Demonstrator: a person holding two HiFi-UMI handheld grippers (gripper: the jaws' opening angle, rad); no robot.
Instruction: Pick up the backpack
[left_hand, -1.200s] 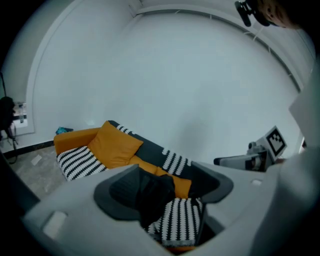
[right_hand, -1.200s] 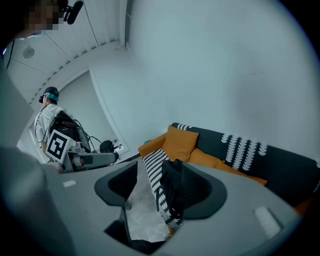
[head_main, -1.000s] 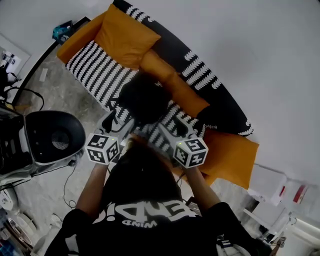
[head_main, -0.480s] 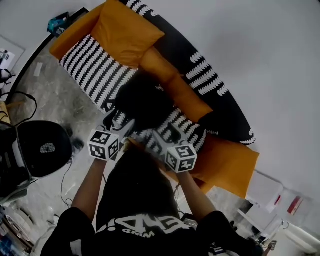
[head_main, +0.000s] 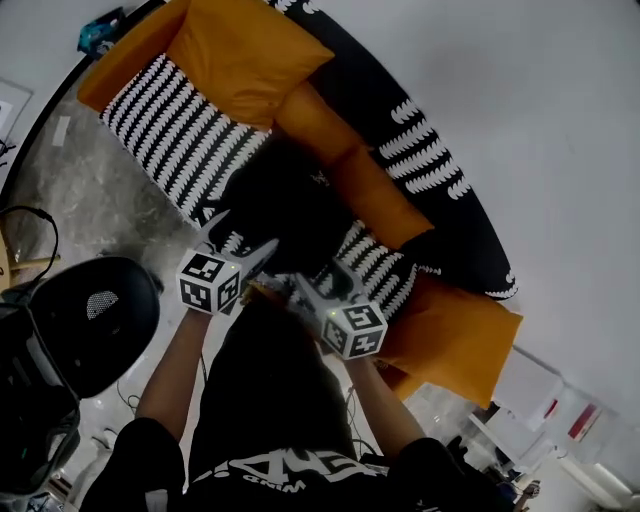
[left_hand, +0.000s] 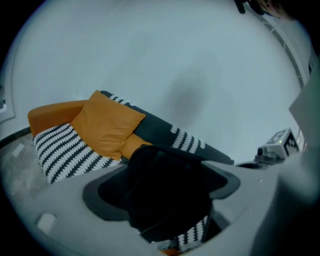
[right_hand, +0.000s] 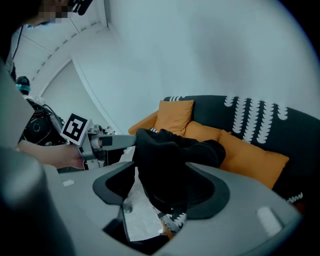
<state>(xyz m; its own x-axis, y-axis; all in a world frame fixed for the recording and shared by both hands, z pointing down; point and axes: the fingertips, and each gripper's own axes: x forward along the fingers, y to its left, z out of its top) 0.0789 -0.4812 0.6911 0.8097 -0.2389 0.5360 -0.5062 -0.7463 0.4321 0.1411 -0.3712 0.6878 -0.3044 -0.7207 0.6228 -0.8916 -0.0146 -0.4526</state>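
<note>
A black backpack slumps on the black-and-white striped seat of a sofa, against orange cushions. My left gripper is at the bag's near left edge. Its jaws have just been opening and stand wide, and the backpack fills the gap between them; I see no pad pressing on it. My right gripper is at the bag's near right edge. Its jaws have also been opening and are spread, with the backpack hanging between them. Whether either one touches the bag I cannot tell.
A large black rounded device stands on the grey floor to the left, with cables beside it. A white wall runs behind the sofa. More orange cushions lie at the sofa's right end. The person's body fills the lower middle.
Both grippers have come down and closer to the backpack, the right one drawing in toward the left one. The sofa and the bag have stayed put.
</note>
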